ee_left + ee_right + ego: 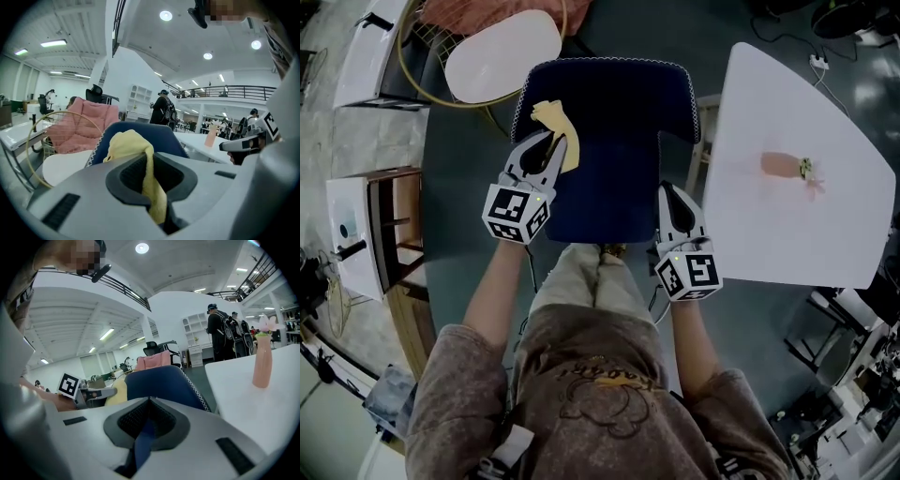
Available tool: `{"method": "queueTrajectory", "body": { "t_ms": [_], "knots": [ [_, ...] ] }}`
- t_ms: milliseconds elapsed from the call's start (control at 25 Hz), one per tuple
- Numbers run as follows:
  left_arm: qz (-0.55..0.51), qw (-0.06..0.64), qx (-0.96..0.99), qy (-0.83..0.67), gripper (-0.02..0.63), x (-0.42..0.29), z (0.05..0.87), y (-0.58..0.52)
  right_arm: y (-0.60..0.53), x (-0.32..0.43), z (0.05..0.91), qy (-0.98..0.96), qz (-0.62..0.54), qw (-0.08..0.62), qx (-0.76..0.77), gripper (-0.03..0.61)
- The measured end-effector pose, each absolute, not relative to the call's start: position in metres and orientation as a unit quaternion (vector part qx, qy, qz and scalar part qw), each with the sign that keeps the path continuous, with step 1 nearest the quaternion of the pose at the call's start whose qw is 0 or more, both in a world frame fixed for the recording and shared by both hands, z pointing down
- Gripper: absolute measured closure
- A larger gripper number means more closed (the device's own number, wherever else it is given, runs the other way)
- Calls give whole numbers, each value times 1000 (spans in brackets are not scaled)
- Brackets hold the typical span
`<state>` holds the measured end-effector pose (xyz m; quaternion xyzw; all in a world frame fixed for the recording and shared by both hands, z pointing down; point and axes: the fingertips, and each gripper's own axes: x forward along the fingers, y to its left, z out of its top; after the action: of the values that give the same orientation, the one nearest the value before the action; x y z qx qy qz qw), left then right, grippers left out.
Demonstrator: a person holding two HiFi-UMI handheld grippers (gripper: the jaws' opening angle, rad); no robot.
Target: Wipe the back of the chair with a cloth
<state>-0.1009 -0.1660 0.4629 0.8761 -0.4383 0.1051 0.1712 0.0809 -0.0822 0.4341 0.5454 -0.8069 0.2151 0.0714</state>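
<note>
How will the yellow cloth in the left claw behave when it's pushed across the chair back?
Likely floppy: the cloth droops over the left claw and folds where pinched. Probably light, since a thin pinch holds it. It may bunch rather than slide flat on the chair fabric.

I see a white table (787, 239), its top bare except for one pink vase (782, 166) with a small flower, standing upright toward the table's far side. Under the table lies a dark grey floor (459, 169). On the floor, just left of the table, stands a blue chair (609, 141). Farther left of the table are a white round seat (502, 56) in a wire frame and a white open cabinet (370, 225) — both on the floor too.
</note>
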Motion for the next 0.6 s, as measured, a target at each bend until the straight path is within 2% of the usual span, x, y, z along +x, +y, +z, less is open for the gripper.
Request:
{"method": "queueTrajectory", "body": {
  "t_ms": [600],
  "knots": [
    [133, 180, 822, -523, 568, -186, 500, -143, -87, 67, 442, -817, 222, 72, 527, 551]
  ]
}}
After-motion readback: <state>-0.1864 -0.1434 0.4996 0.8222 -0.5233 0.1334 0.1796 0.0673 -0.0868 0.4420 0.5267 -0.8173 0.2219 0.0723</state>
